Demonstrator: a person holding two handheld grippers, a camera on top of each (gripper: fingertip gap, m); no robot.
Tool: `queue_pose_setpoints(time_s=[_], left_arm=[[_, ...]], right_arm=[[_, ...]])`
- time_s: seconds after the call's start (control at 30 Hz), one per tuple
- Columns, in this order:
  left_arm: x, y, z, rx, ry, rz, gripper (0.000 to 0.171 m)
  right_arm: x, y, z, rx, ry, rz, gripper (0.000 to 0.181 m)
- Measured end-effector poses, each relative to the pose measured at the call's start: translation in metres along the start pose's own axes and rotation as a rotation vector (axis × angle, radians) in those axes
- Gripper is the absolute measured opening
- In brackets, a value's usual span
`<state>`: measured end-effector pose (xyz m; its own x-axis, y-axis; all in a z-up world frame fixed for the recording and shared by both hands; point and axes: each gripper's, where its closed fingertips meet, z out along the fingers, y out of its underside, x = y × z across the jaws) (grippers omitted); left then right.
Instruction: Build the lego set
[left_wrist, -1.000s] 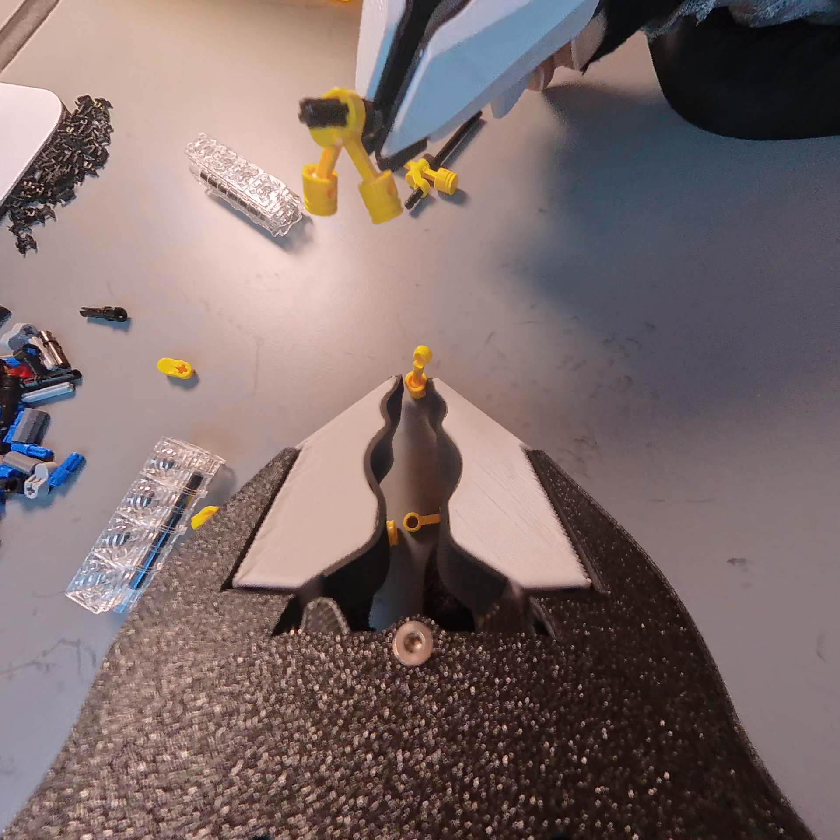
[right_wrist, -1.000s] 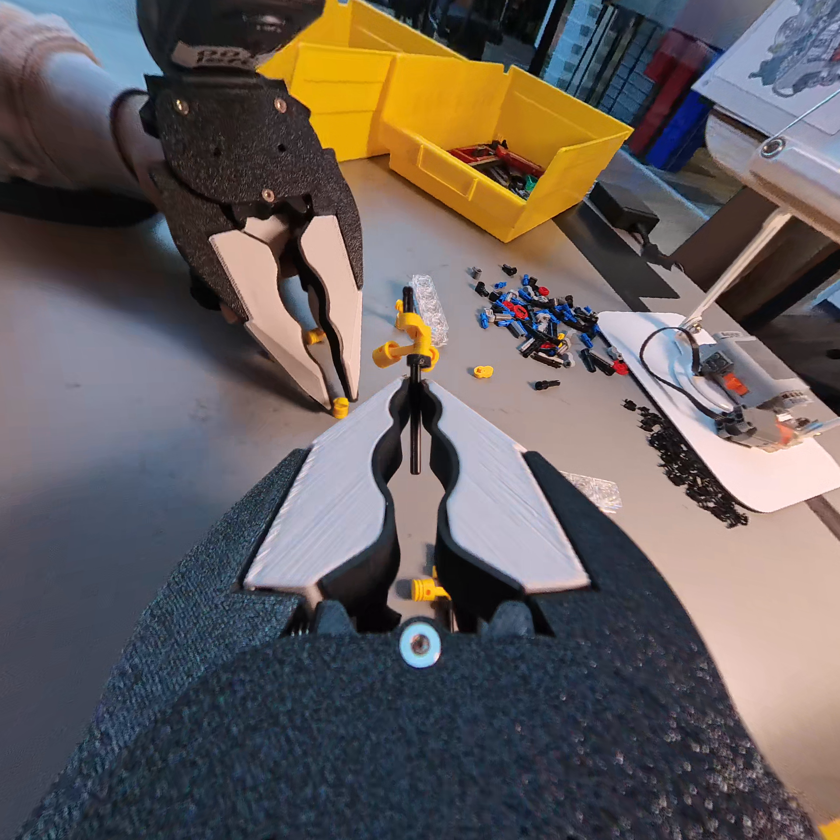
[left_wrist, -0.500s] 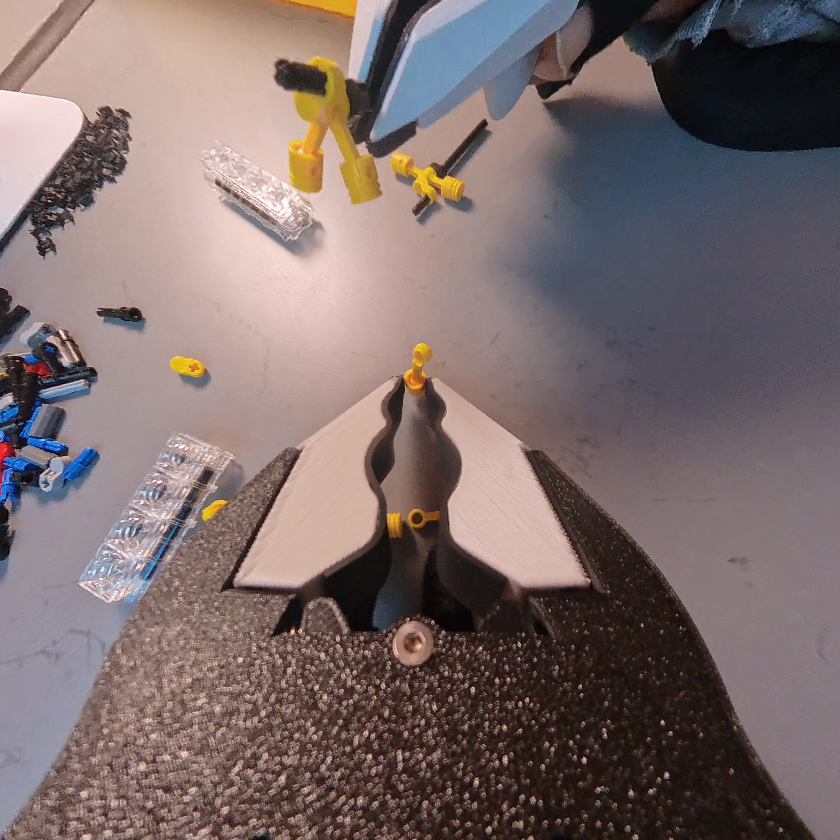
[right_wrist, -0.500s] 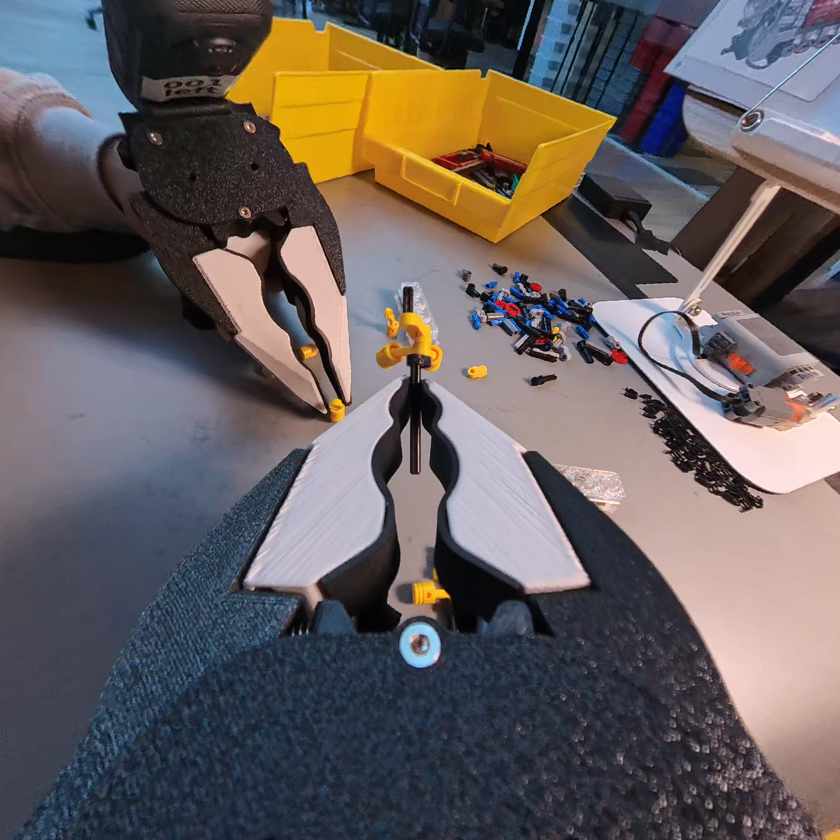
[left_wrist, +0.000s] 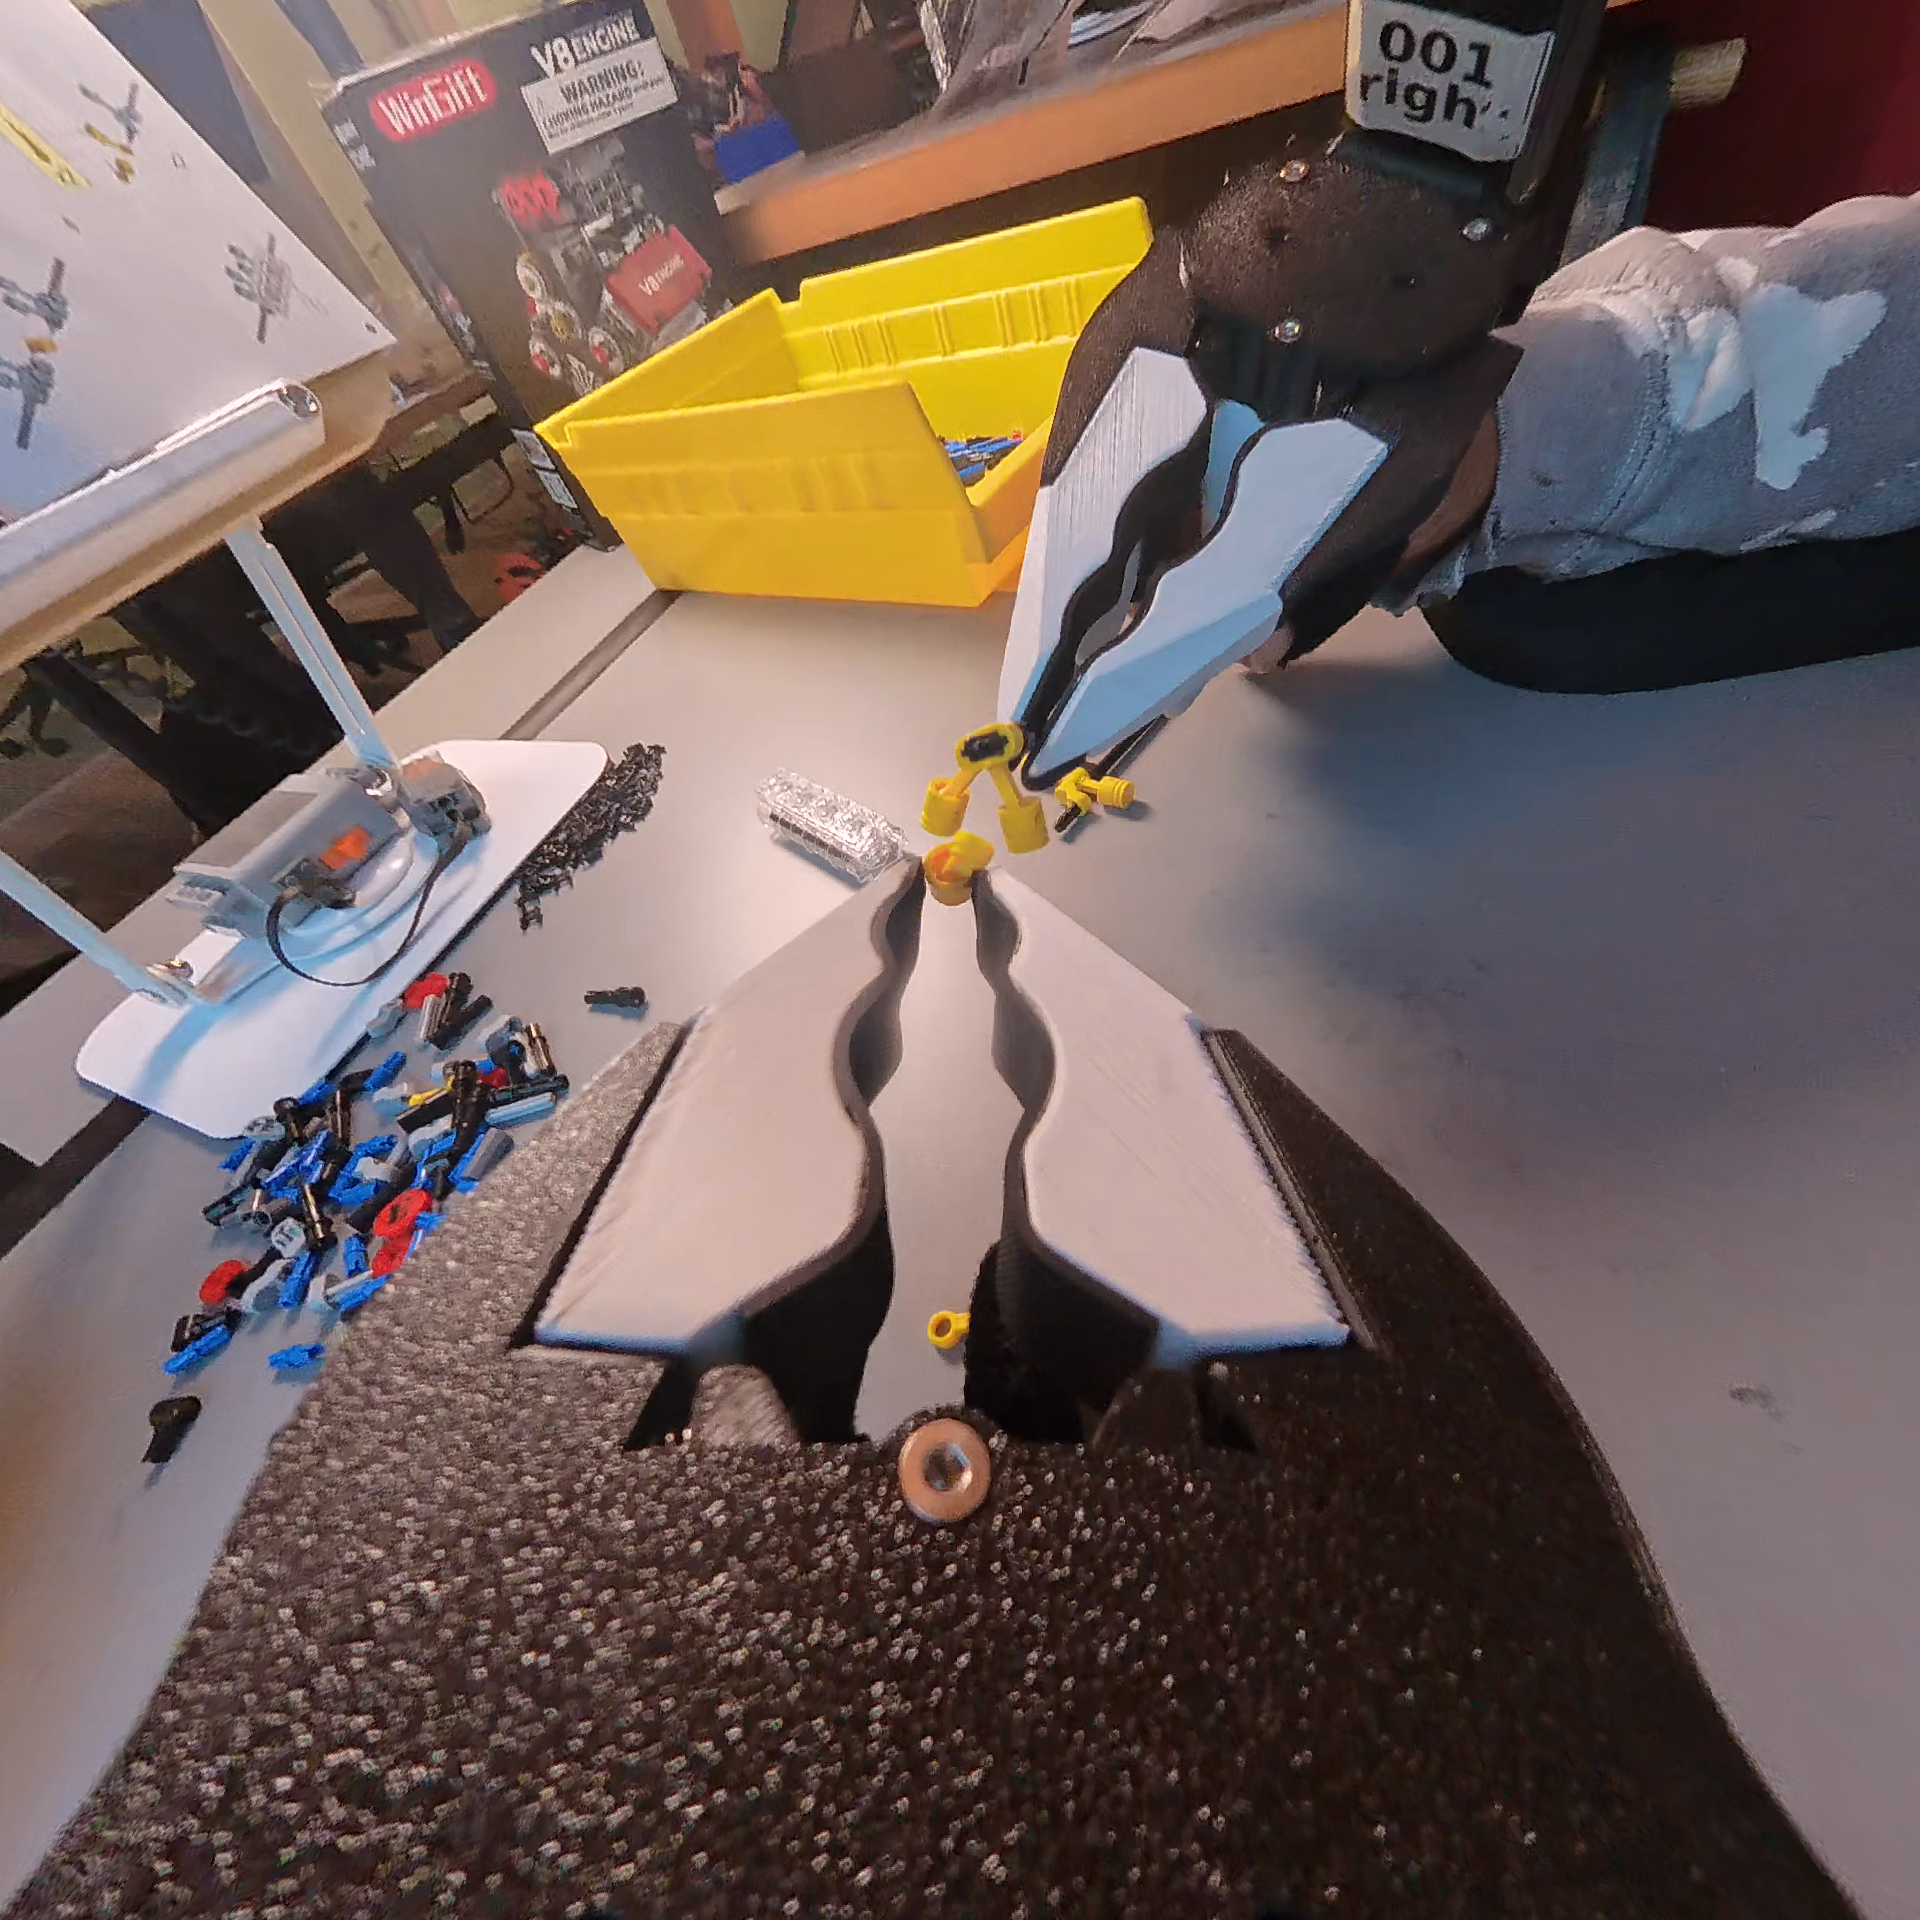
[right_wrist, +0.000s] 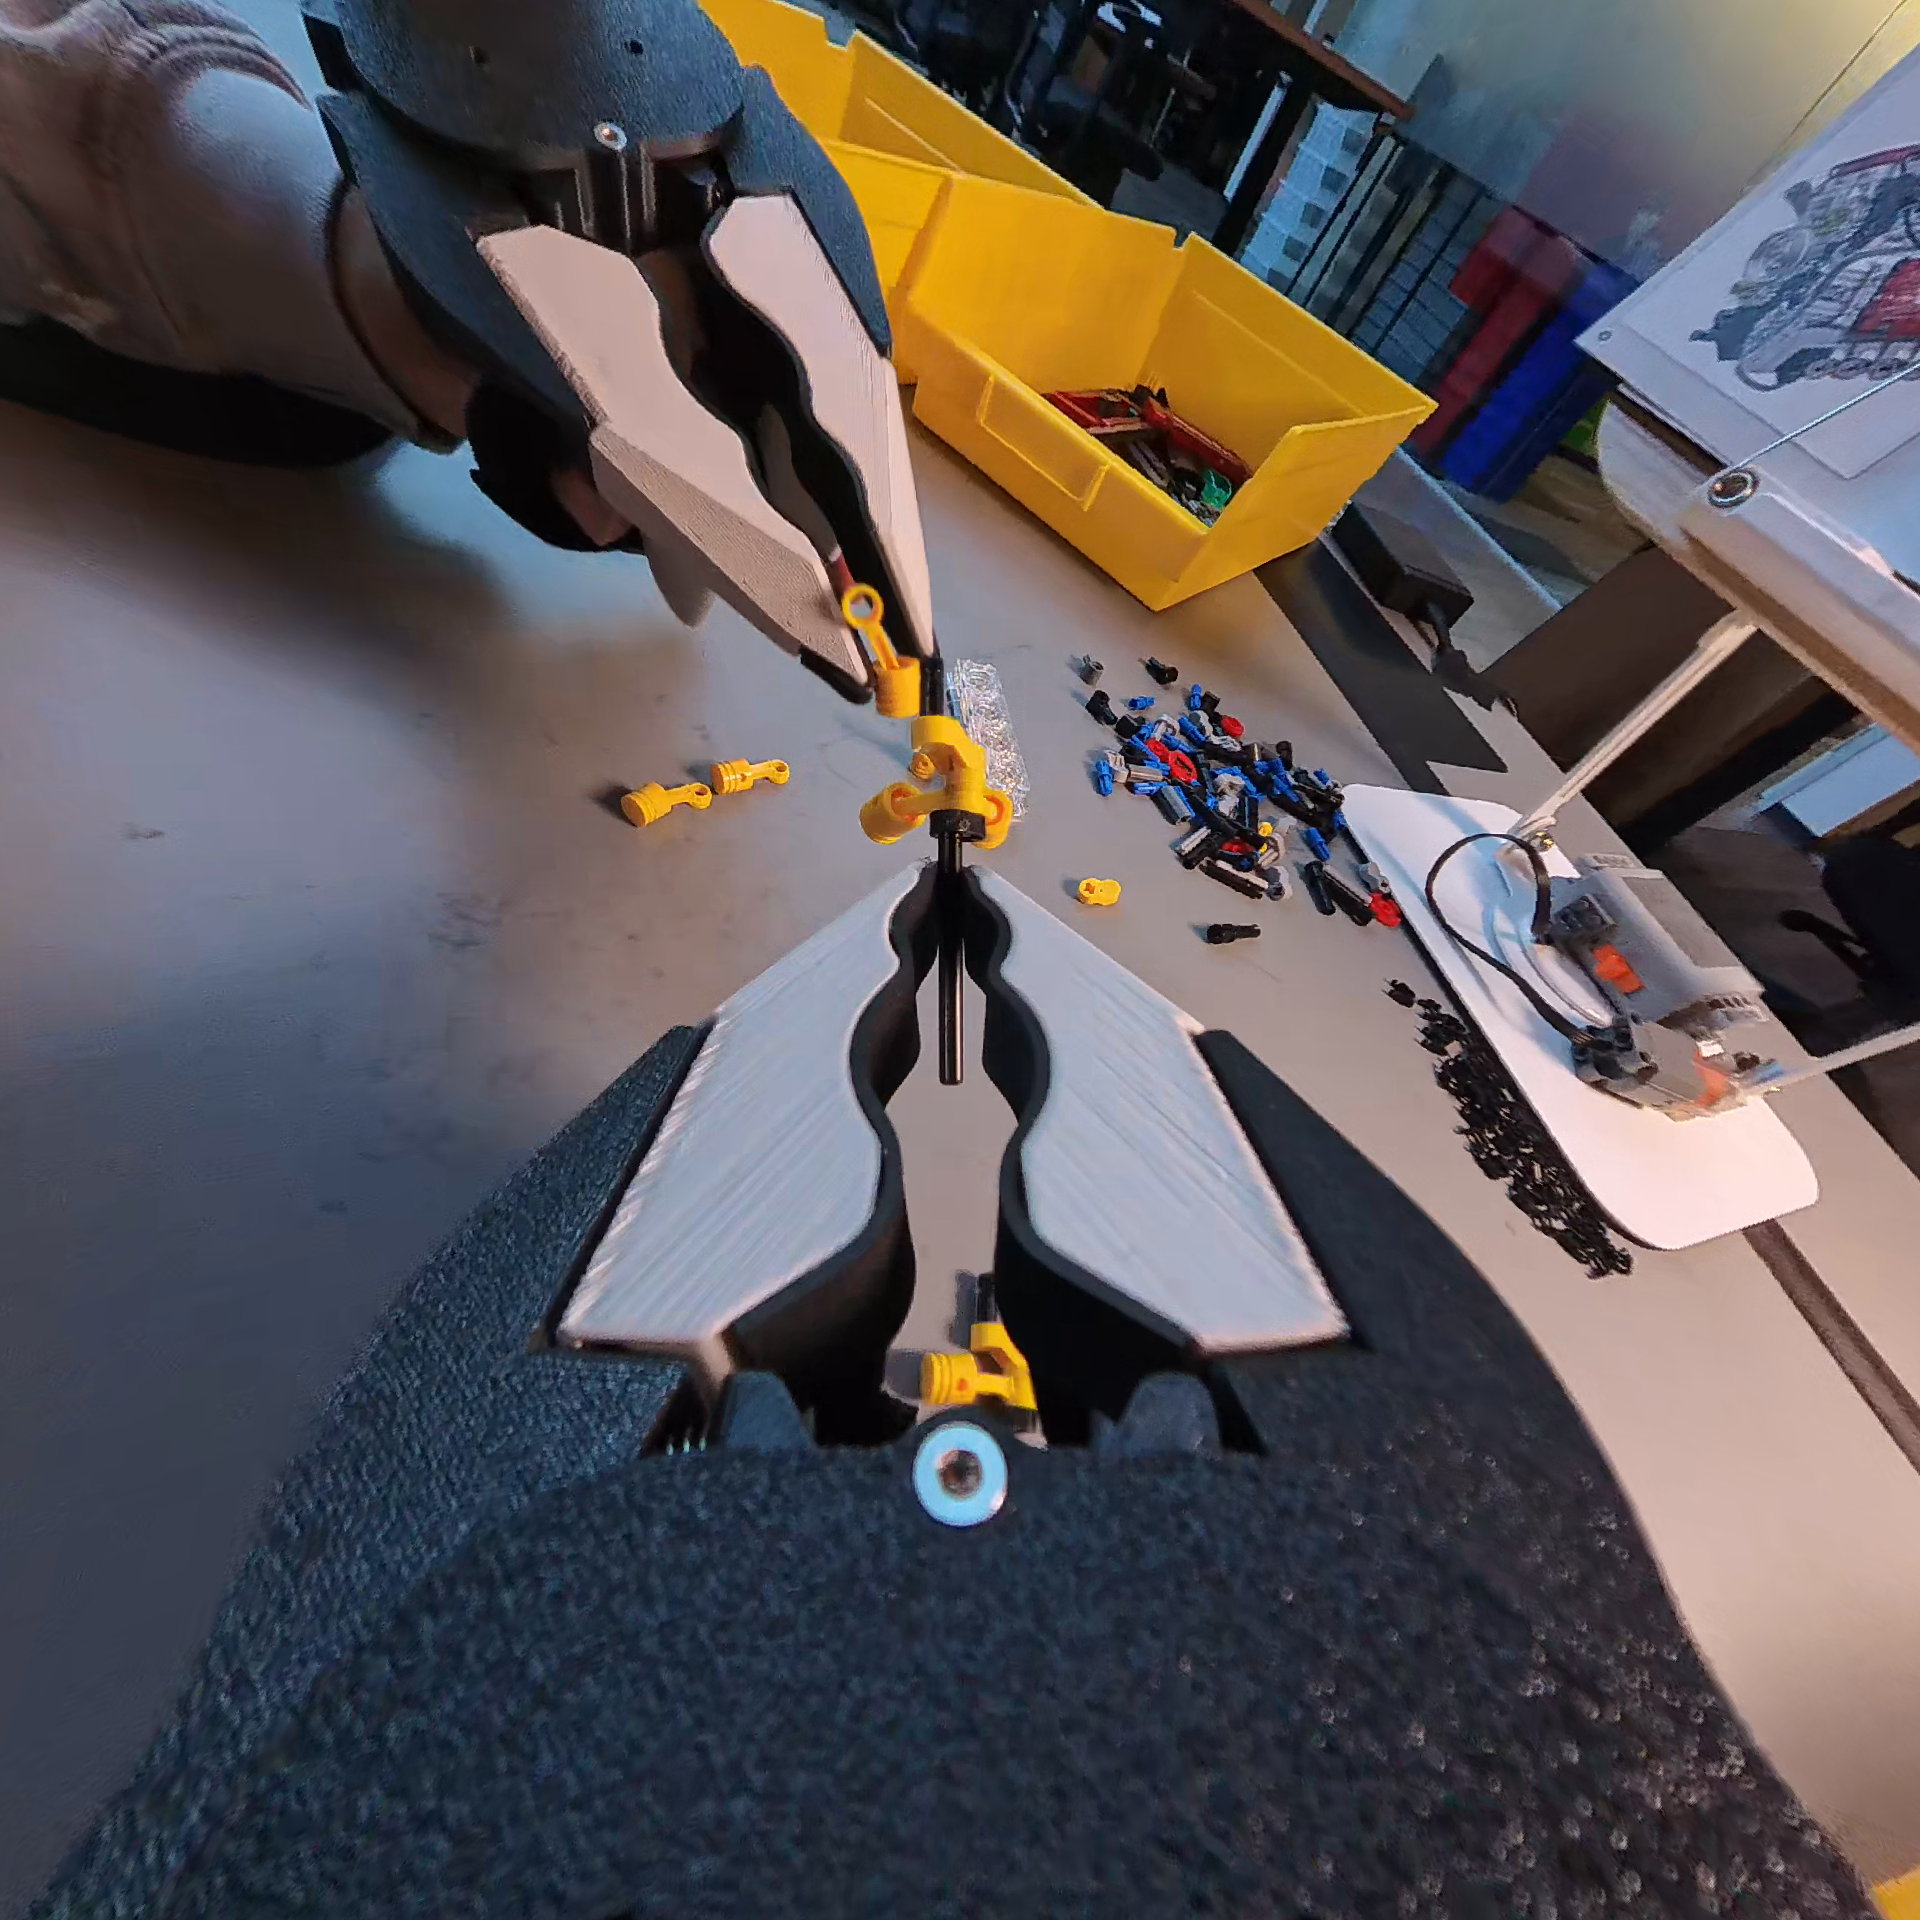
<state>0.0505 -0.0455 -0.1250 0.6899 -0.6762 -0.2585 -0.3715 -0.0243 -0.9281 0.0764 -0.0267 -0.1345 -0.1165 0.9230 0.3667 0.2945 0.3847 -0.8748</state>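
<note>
My left gripper (left_wrist: 948, 885) is shut on a small yellow piston (left_wrist: 948, 864) and holds it above the table. In the right wrist view the left gripper (right_wrist: 885, 670) comes in from the upper left, with the piston (right_wrist: 896, 686) just above the crank. My right gripper (right_wrist: 948, 875) is shut on a black axle (right_wrist: 948, 987) that carries a yellow crank with two pistons (right_wrist: 940, 795). In the left wrist view the right gripper (left_wrist: 1029, 753) holds this assembly (left_wrist: 982, 795) just beyond my left fingertips.
Two loose yellow pistons (right_wrist: 665, 802) and a small yellow connector (right_wrist: 1098, 889) lie on the grey table. A second axle assembly (left_wrist: 1091, 795), a clear block (left_wrist: 831, 826), a pile of small parts (right_wrist: 1216, 779), black pins (right_wrist: 1507, 1132), a stand base with motor (right_wrist: 1621, 987) and yellow bins (right_wrist: 1143, 416) surround them. The gap from one gripper's tips to the other's is roughly 4 cm.
My left gripper has lifted off the table with the piston and come up to the crank assembly. My right gripper has kept hold of the axle.
</note>
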Motion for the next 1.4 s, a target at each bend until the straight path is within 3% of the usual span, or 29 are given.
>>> queue_pose_setpoints(time_s=[0.23,0.7,1.0,1.4], left_arm=[[0.003,0.001,0.001,-0.005,-0.030,0.120,0.009],[0.000,-0.001,-0.004,-0.005,-0.046,0.121,0.009],[-0.005,0.010,0.000,-0.149,-0.182,0.382,0.009],[-0.004,0.019,0.006,-0.232,-0.235,0.558,0.009]], right_arm=[[-0.007,-0.001,0.001,0.004,-0.022,-0.040,0.003],[-0.014,-0.005,0.002,0.035,-0.056,-0.027,0.003],[-0.015,0.003,0.008,-0.037,-0.023,-0.089,0.003],[-0.017,0.012,0.015,-0.109,-0.015,-0.077,0.003]])
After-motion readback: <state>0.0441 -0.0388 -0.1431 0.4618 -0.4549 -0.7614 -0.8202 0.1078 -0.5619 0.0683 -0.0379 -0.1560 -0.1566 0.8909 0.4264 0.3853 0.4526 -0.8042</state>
